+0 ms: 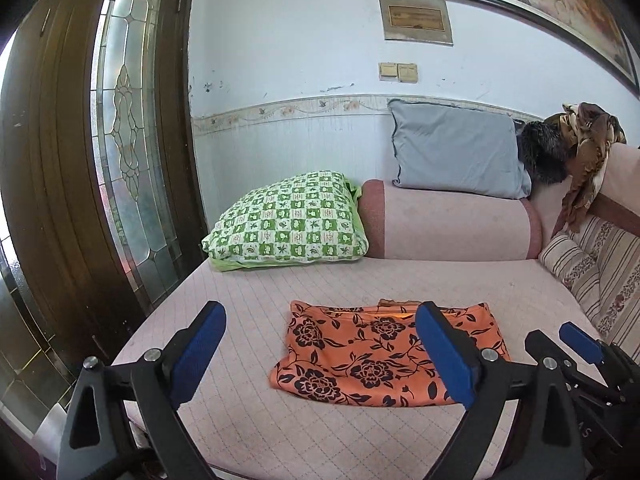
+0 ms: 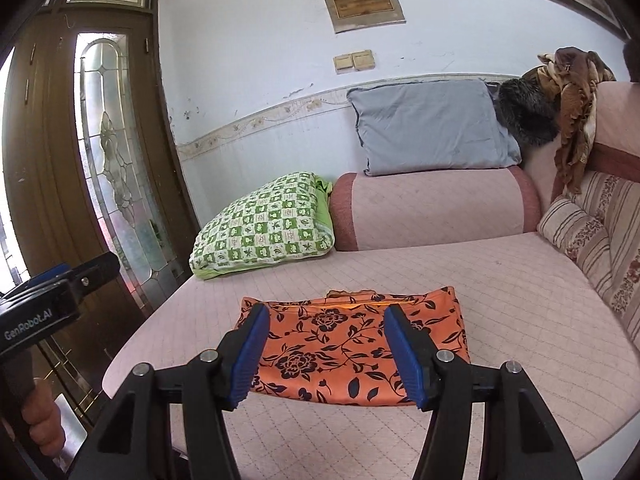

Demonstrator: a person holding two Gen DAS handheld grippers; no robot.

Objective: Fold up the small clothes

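Observation:
An orange cloth with a black flower print [image 1: 380, 356] [image 2: 340, 348] lies folded into a flat rectangle on the pink quilted sofa seat [image 1: 400, 280] [image 2: 500, 280]. My left gripper [image 1: 320, 312] hovers above the seat on the near side of the cloth, jaws wide open and empty. My right gripper [image 2: 327, 312] hangs over the near edge of the cloth, open, with nothing between its blue pads [image 2: 404, 352]. Neither gripper touches the cloth. In the left wrist view the right gripper [image 1: 560, 338] shows at the right edge.
A green checked pillow [image 1: 288, 220] [image 2: 264, 224] leans at the back left. A grey pillow [image 1: 456, 148] rests on the pink armrest [image 1: 452, 224]. A striped cushion [image 2: 576, 232] and brown fabric [image 2: 572, 108] are to the right. A wooden door with glass [image 1: 128, 140] stands left. A hand [image 2: 40, 420] shows lower left.

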